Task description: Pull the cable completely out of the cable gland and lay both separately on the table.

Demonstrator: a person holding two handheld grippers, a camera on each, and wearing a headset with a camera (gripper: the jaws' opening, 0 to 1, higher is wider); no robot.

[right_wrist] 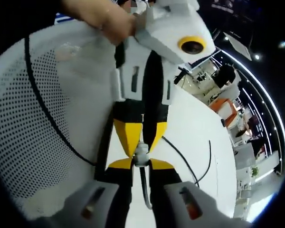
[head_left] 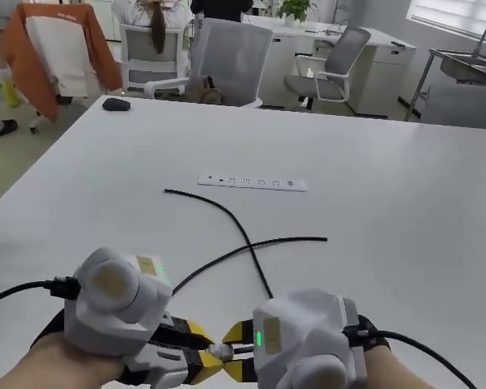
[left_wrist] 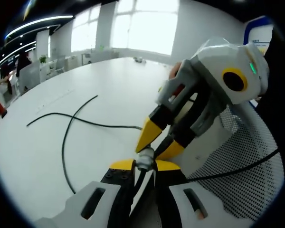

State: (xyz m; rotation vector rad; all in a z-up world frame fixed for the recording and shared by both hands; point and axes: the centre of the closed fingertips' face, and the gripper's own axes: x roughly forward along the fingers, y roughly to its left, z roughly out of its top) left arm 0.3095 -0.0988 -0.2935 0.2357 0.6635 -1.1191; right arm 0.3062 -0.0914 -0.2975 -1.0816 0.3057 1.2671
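Left gripper (left_wrist: 143, 166): held at 6 o'clock of the head view, on the left. Its jaws are drawn in, and the yellow tips pinch the cable gland (left_wrist: 145, 158) from both sides.
Right gripper (right_wrist: 141, 165): at 6 o'clock of the head view, on the right, nose to nose with the left one. Its yellow tips are closed in on the same gland from the opposite end.
Cable gland: small, pale grey-white, and held between the two sets of tips just above the near table edge. It is off the table (head_left: 389, 203).
Cable (head_left: 251, 243): black and thin, still in the gland. In the right gripper view a short run leaves the gland toward 6 o'clock, between that gripper's own jaws.
Cable on table: two strands cross near the middle of the head view. One free end lies toward 10 o'clock, the other toward 2 o'clock. Both strands run back under the grippers.
Power strip (head_left: 251, 183): white and flat on the table, at 12 o'clock from the crossing and apart from the cable.
Mouse (head_left: 116, 104): dark, at the far table edge, at 10 o'clock.
Beyond table: grey office chair (head_left: 227, 61) at 12 o'clock, and an orange jacket (head_left: 61, 49) draped at 10 o'clock.
Hand (right_wrist: 109, 21): grips the left gripper's body, at 12 o'clock of the right gripper view.
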